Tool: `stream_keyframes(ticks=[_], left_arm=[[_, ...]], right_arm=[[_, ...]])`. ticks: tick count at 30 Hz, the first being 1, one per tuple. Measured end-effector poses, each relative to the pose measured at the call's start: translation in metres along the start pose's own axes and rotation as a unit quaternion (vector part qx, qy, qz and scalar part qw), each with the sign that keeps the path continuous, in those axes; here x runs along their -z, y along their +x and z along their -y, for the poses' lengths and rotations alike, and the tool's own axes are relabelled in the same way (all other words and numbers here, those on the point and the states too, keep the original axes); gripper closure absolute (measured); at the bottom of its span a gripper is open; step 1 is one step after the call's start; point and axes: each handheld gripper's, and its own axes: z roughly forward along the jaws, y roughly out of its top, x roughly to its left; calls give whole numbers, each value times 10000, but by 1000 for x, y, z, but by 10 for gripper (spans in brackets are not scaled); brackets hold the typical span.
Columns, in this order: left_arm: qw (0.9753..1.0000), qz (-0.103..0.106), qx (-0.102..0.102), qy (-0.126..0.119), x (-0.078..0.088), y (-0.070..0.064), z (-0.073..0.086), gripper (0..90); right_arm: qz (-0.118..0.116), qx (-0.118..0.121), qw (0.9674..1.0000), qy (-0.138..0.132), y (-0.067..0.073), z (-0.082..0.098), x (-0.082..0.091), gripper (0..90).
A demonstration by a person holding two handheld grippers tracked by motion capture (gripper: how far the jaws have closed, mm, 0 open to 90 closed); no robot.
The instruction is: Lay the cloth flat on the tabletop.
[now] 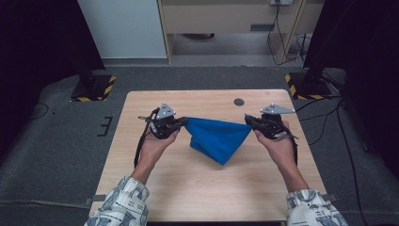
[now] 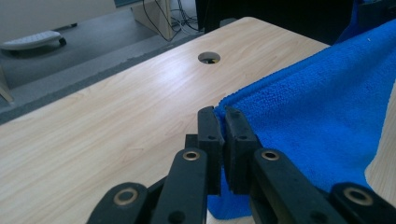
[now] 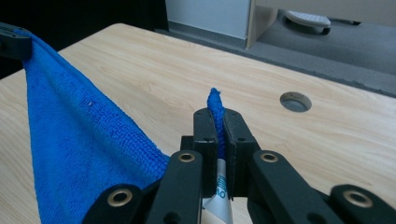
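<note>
At the centre of the high view, a blue cloth (image 1: 219, 139) hung stretched above the worktop (image 1: 197, 188) between both hands. The left hand-held gripper (image 1: 181, 122) pinched one corner, the right hand-held gripper (image 1: 249, 121) the other. A white tag (image 3: 222, 193) sat between the right jaws, its print too cropped to read. Both forearms reached up from the lower frame, palms turned inward.

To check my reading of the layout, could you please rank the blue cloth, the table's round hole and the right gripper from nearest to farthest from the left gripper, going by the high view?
1. Blue cloth: clamped in the left gripper jaws, hanging to its right.
2. Round hole: farther right, toward the table's far edge.
3. Right gripper: farthest, holding the cloth's other corner.
</note>
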Motion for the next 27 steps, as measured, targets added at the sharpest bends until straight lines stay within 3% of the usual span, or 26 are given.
stream_keyframes(ticks=[15, 27], left_arm=[[9997, -95, -37, -201, 18, 2, -20, 864], [9998, -29, 14, -202, 23, 1, -22, 864]], right_arm=[[11, 31, 9998, -183, 6, -21, 10, 857], [41, 34, 9997, -230, 7, -25, 13, 857]])
